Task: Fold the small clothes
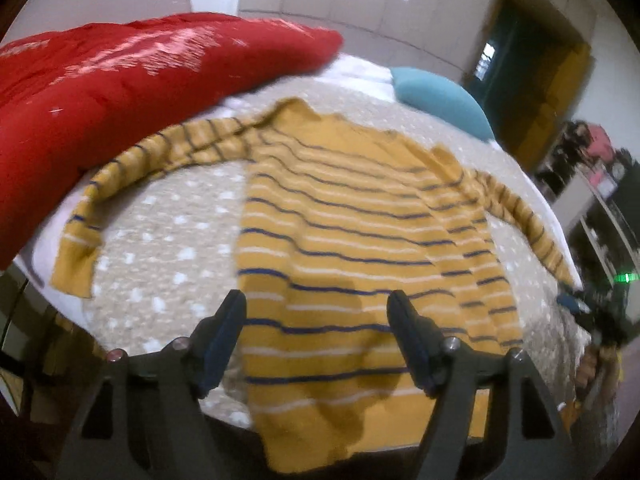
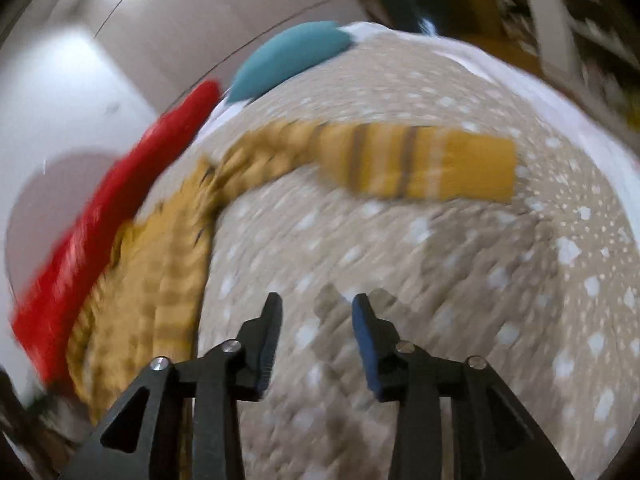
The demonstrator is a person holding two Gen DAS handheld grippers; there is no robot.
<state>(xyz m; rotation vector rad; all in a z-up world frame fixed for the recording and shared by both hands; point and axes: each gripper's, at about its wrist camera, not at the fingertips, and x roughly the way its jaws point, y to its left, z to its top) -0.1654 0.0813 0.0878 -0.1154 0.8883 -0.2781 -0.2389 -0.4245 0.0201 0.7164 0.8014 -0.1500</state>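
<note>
A small mustard-yellow sweater with dark blue and white stripes (image 1: 352, 216) lies spread flat on a beige spotted bedspread (image 1: 168, 232), sleeves stretched out to both sides. My left gripper (image 1: 316, 300) hovers open over the sweater's lower hem, nothing between its blue-padded fingers. In the blurred right wrist view, the sweater's body (image 2: 160, 272) lies at the left and one sleeve (image 2: 420, 164) stretches right across the bedspread (image 2: 400, 260). My right gripper (image 2: 316, 304) stands open above bare bedspread, clear of the cloth.
A big red pillow (image 1: 100, 92) lies against the sweater's left sleeve, and a teal cushion (image 1: 440, 96) sits at the far side of the bed. Shelves and dark furniture (image 1: 600, 200) stand beyond the bed's right edge. The red pillow (image 2: 100, 232) and teal cushion (image 2: 288, 60) also show in the right wrist view.
</note>
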